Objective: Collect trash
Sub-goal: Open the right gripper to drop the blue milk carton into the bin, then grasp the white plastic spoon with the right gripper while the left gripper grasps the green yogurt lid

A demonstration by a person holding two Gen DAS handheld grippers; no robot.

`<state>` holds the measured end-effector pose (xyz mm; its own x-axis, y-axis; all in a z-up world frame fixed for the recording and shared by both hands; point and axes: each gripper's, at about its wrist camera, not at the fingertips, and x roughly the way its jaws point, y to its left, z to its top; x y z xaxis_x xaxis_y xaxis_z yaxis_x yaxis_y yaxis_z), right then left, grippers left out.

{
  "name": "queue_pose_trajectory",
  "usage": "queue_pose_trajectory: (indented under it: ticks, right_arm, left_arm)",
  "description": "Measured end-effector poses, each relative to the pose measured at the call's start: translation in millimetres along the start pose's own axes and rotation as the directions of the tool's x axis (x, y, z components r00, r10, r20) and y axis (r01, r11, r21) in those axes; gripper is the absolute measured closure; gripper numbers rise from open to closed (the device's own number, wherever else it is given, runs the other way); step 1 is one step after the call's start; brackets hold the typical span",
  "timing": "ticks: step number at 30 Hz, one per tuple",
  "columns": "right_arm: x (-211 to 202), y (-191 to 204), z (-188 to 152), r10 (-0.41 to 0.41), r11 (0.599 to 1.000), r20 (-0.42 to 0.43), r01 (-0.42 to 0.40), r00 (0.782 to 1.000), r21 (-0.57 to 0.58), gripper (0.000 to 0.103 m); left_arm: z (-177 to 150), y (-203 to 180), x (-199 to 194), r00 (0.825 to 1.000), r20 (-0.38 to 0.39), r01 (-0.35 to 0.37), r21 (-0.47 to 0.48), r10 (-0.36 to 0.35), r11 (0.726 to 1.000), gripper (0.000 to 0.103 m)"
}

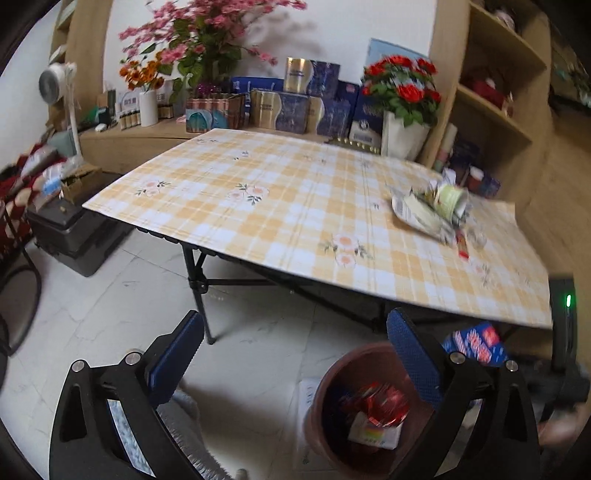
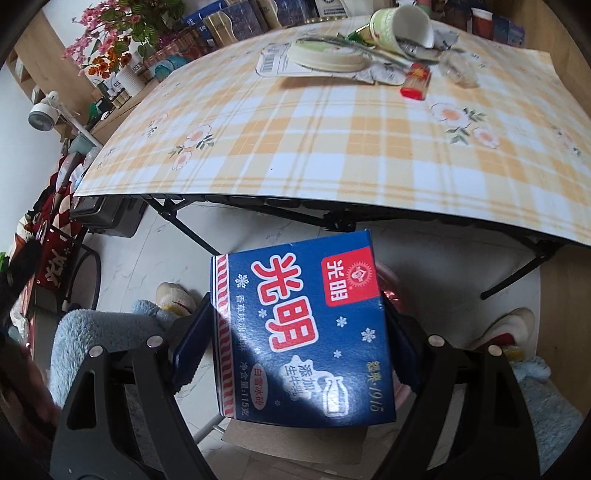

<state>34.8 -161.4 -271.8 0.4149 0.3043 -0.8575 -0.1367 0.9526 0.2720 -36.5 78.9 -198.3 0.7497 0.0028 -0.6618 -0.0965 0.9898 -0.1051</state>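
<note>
While L fingers (image 1: 295, 354) gape, R gripper (image 2: 295, 339) clamps carton (image 2: 299, 332).

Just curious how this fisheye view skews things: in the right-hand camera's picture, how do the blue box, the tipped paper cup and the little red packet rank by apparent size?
1. Blue box, though it is nearest the camera.
2. Paper cup.
3. Red packet.

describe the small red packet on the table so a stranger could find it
On the yellow checked tablecloth, look to the litter heap in the far right corner. Beside the tipped green paper cup and round lid lies the red packet, the heap's only bright red piece.
</note>
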Motion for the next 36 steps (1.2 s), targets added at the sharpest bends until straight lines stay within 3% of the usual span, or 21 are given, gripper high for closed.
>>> queue_pose_trajectory:
  ticks: [4, 5, 7, 14, 19, 22, 26, 33, 36]
  right_arm:
    - [-2, 6, 0, 0.065, 0.998, 0.006, -0.065, 0.998, -0.005, 0.015]
    - [-4, 8, 0, 0.065, 0.998, 0.011, -0.065, 0.998, -0.009, 0.009]
    - [-10, 8, 0, 0.058, 0.998, 0.036, -0.058, 0.998, -0.003, 0.007]
    - [-34, -14, -5, -0.011, 0.999, 0.109, 0.006, 0.994, 0.052, 0.006]
    - [-42, -34, -2, -0.096, 0.992, 0.139, 0.082, 0.986, 0.098, 0.006]
    - [-47, -45, 4, -0.109, 0.990, 0.171, 0.091, 0.979, 0.108, 0.006]
    - [-56, -60, 10, -0.128, 0.985, 0.202, 0.100, 0.971, 0.143, 0.006]
    - [-64, -77, 13, -0.149, 0.978, 0.217, 0.111, 0.965, 0.178, 0.006]
    - [-67, -78, 11, -0.160, 0.980, 0.267, 0.120, 0.950, 0.161, 0.006]
  left_arm:
    - [1, 0, 1, 1.000, 0.004, -0.006, 0.006, 0.006, 1.000, 0.006]
    - [0, 1, 2, 1.000, -0.001, -0.005, 0.003, 0.005, 1.000, 0.006]
    - [-2, 2, 7, 1.000, -0.021, -0.007, -0.004, 0.007, 1.000, 0.006]
    - [-4, 7, 16, 0.998, -0.055, -0.015, -0.041, 0.013, 0.999, 0.006]
    - [-4, 4, 15, 0.999, -0.042, 0.032, -0.049, -0.034, 0.998, 0.006]
    - [-5, -2, 16, 0.997, -0.050, 0.058, -0.032, -0.059, 0.998, 0.006]
    - [-5, -8, 19, 0.998, -0.056, 0.029, -0.002, -0.029, 1.000, 0.006]
    - [-8, -9, 28, 0.994, -0.099, 0.044, -0.011, -0.045, 0.999, 0.006]
    - [-9, -13, 30, 0.993, -0.108, 0.048, 0.005, -0.047, 0.999, 0.006]
